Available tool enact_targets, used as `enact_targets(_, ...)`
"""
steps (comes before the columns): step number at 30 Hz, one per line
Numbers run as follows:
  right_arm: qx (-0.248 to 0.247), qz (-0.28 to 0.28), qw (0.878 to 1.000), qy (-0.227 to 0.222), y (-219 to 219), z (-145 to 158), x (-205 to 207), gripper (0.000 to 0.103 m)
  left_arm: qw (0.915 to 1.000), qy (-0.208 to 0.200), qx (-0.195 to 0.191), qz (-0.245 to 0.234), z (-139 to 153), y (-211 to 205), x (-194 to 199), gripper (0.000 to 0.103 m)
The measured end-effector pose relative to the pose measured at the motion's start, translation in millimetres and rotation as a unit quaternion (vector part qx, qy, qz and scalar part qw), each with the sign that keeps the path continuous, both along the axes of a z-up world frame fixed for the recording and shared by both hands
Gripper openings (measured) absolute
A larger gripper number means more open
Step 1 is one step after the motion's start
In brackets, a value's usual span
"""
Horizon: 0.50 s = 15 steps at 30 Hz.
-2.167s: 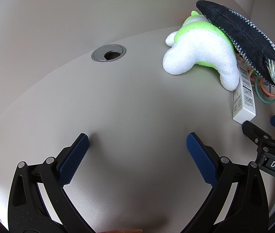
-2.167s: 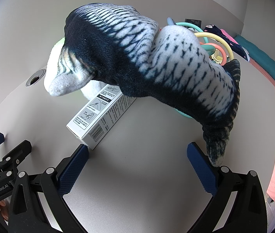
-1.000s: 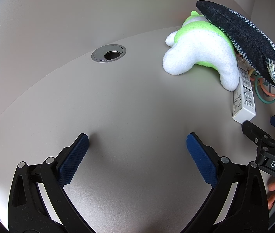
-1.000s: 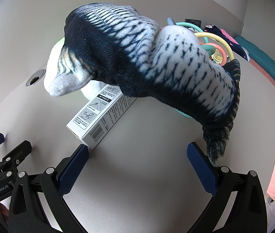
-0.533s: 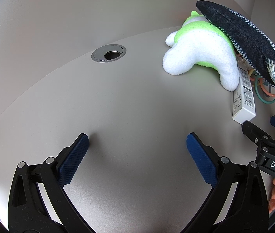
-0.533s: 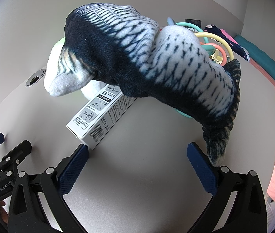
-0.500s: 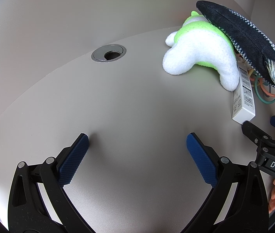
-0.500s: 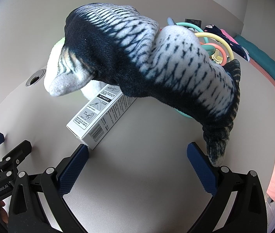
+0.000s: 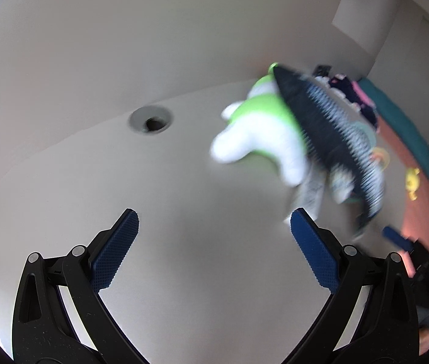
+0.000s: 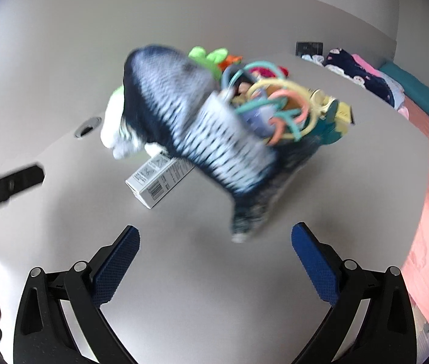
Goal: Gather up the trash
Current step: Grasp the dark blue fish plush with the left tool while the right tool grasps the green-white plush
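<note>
A small white printed carton lies on the grey table, half tucked under a dark blue and white plush fish. The left wrist view shows the carton blurred, just beyond my left gripper's right fingertip. My left gripper is open above bare table. My right gripper is open too, raised and back from the carton, with nothing between its fingers.
A white and green plush toy sits behind the fish. Coloured plastic rings and other toys pile at the far side. A round cable hole is set in the table. A pink and teal mat lies to the right.
Both grippers have lifted and pulled back from the pile, so the toys and carton look smaller and farther off. Both views are blurred by motion. Both stay open.
</note>
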State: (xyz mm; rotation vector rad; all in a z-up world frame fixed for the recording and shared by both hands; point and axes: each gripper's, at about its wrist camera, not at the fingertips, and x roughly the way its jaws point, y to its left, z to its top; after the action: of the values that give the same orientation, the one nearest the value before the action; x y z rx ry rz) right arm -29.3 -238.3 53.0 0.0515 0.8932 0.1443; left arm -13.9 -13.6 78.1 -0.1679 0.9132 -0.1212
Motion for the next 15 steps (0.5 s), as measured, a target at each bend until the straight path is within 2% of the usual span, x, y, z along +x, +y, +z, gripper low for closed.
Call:
enact_targets(5, 0.008, -0.006, 1.0, -0.015, -21.5, 24.7, 0.8, 0.09, 0.9999, -0.001, 0.015, -0.004, 32.0, -37.3, 17.0, 0.097)
enact_targets(8, 0.003, -0.018, 0.999, -0.027, -38.3, 39.9, 10.3, 0.082, 0.9999, 0.006, 0.012, -0.002, 39.8, -55.9, 36.0, 0.097)
enact_targets(15, -0.002, -0.079, 0.996, -0.052, -67.7, 64.5, 34.3, 0.081, 0.999, 0.036, 0.026, 0.009, 31.4, -98.3, 78.7, 0.097)
